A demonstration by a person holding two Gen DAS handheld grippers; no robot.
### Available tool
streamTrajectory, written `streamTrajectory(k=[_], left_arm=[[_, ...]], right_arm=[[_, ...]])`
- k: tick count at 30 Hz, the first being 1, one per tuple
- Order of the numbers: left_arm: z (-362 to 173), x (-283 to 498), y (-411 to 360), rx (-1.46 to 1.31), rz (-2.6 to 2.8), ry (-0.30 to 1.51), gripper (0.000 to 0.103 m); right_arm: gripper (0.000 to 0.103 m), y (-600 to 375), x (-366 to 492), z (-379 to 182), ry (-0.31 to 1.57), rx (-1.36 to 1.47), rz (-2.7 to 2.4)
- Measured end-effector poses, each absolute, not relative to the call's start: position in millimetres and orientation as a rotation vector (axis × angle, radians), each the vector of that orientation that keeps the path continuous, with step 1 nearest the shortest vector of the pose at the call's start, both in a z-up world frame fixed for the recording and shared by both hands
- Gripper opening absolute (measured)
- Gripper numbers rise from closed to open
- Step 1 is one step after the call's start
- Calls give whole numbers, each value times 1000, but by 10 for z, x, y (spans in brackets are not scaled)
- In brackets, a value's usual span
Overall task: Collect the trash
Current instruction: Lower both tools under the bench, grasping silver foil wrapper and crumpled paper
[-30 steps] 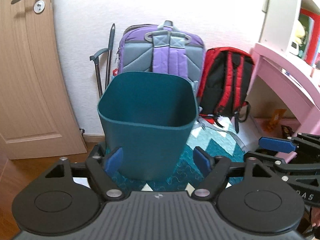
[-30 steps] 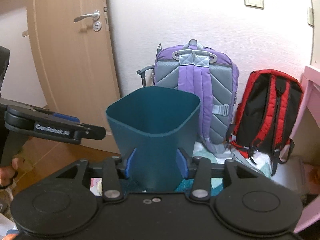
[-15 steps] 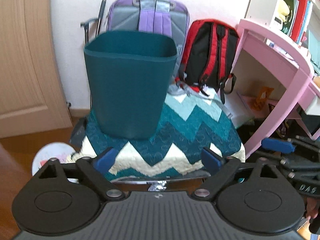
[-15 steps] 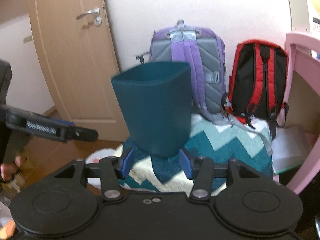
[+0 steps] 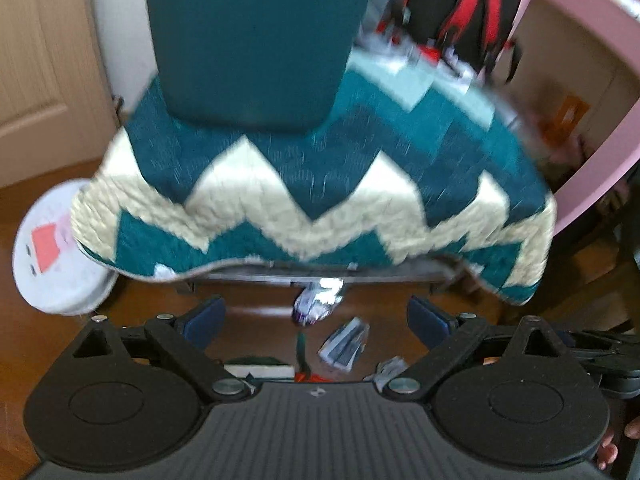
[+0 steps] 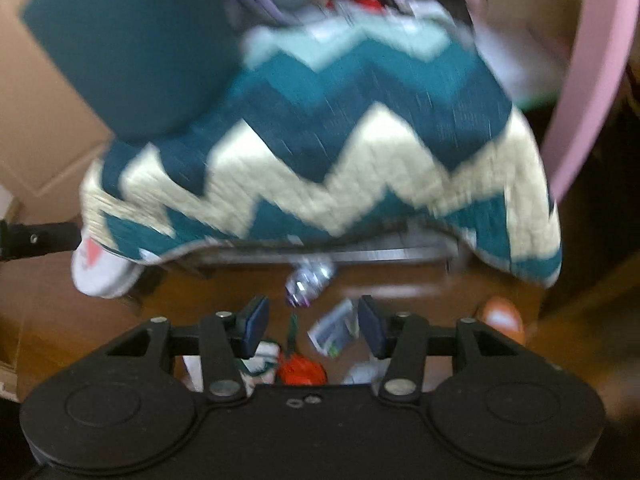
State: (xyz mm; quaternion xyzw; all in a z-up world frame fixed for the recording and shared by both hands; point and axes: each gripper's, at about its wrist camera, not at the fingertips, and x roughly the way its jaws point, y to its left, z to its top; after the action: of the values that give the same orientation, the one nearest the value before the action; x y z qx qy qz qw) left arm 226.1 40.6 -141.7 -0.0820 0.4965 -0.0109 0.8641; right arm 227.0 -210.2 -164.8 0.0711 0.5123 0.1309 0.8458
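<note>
Left gripper: matte black plastic, blue pads, jaws spread wide and just been opening; nothing pinched, bare air over the floor.
Right gripper: same black build, narrower spread, jaws have just been opening; the pads press on nothing, though a grey wrapper sits in the gap beyond them.
Trash, nearest: scraps on the glossy brown wood floor, all lying in front of the stool: a red-orange crumpled lump, white paper bits, a flat white piece with green.
Grey wrapper: flat, creased, angular, a little closer to the stool's front edge.
Foil wrapper: shiny, crinkled silver and purple, just under the stool's front edge.
Stool: grey metal frame showing beneath a quilted chevron cover, teal and cream zigzags, soft, stitched, edge drooping.
Round white disc: smooth, red patch on it, left of the stool, partly under the cover.
Bin: dark teal, smooth plastic, rounded corners, standing on the stool's cover.
Beyond the stool: red-and-black backpack, blurred; pink desk leg to the right.
</note>
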Motion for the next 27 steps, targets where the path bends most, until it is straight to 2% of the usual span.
streamTrajectory(k=[13,27], left_arm=[[-2999,2942,178,-58,-48,1205,98],[-4412,3458,-61,148,-178,1257,98]], right_arm=[[50,-2223,2641,-3393,1475,374,-13],[49,-2306,2719,-4709,1619,629,-262]])
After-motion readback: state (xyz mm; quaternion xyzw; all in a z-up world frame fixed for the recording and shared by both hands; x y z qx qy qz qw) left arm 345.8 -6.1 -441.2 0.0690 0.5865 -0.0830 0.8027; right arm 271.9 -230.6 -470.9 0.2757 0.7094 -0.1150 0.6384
